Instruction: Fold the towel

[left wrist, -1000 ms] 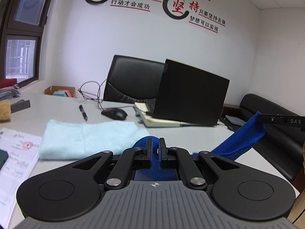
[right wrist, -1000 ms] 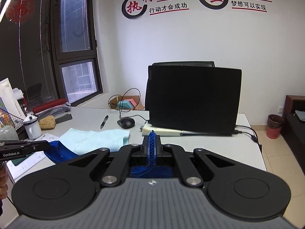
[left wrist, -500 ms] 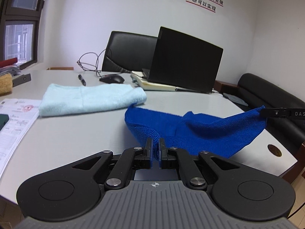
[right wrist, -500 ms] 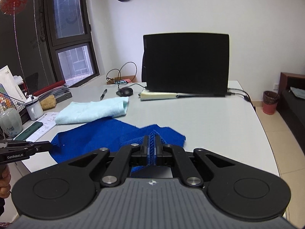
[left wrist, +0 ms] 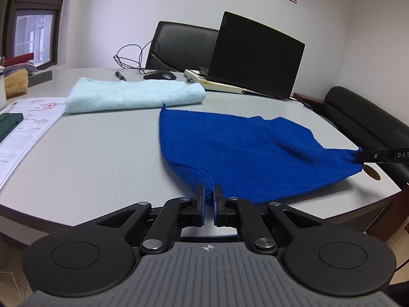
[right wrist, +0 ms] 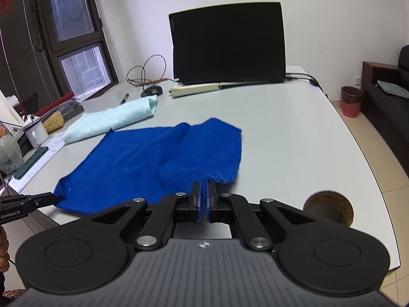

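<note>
Blue towel (left wrist: 242, 151): spread over the near part of the grey table (left wrist: 102, 148), far edge lying flat, near edge raised at both corners.
Left gripper (left wrist: 209, 192): jaws nearly closed, pinching the towel's near left corner just above the table edge.
Right gripper (right wrist: 203, 188): jaws clamped on the near right corner, blue cloth bunched between them.
Light blue towel (left wrist: 133, 97): folded, lying just beyond the blue one, left of centre.
Laptop (right wrist: 228, 43): open, dark lid facing the cameras, at the far side.
Mouse (left wrist: 160, 75): beside a pen (right wrist: 124, 99), behind the folded towel.
Papers (left wrist: 28, 125): at the left edge.
</note>
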